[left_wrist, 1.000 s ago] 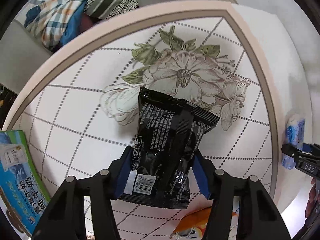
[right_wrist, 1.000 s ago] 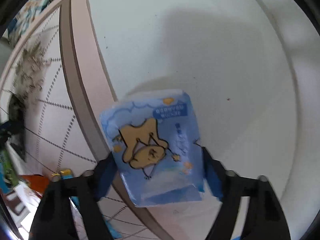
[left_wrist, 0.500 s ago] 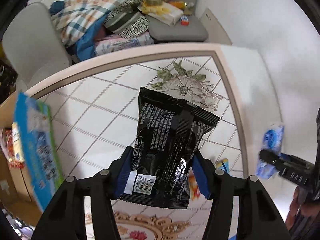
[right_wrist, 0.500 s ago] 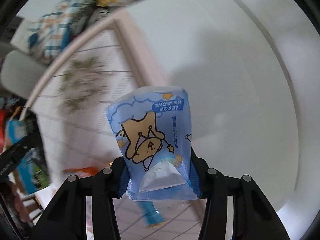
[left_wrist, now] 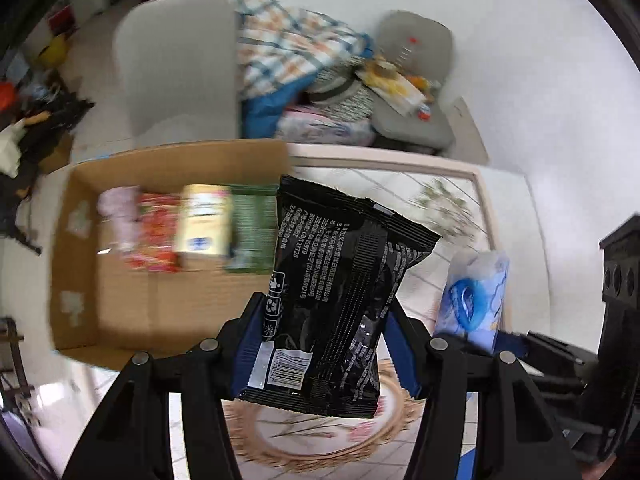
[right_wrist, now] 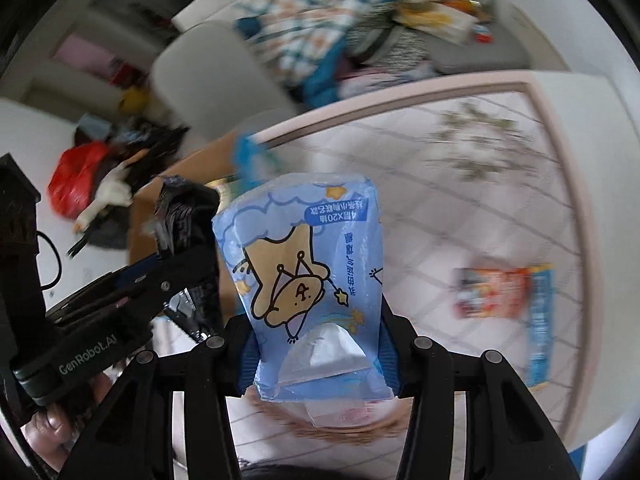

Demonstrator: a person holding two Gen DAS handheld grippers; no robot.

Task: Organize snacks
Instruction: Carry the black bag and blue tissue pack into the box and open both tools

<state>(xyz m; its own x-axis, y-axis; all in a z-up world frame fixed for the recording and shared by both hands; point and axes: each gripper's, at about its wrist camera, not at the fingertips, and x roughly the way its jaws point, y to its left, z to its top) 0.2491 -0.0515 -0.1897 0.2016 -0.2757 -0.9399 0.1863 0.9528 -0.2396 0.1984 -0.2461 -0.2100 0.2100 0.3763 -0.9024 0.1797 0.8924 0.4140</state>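
My left gripper (left_wrist: 324, 332) is shut on a black snack packet (left_wrist: 340, 292), held in the air above the floor mat. Just left of it lies an open cardboard box (left_wrist: 120, 312) holding several snack packs (left_wrist: 200, 232) along its far wall. My right gripper (right_wrist: 316, 352) is shut on a light blue packet with a cartoon bear (right_wrist: 304, 276). That blue packet (left_wrist: 476, 296) also shows at the right of the left wrist view, and the left gripper with the black packet (right_wrist: 180, 216) shows at the left of the right wrist view.
A patterned floor mat (right_wrist: 500, 184) lies below, with an orange and blue snack pack (right_wrist: 508, 296) on it at the right. Behind stand a grey chair (left_wrist: 180, 68), piled clothes (left_wrist: 296, 64) and a cushion seat (left_wrist: 416, 120). A white wall is to the right.
Both grippers have lifted and swung left with their packets. The cardboard box has come into view under the left gripper, and the flower print on the mat has receded.
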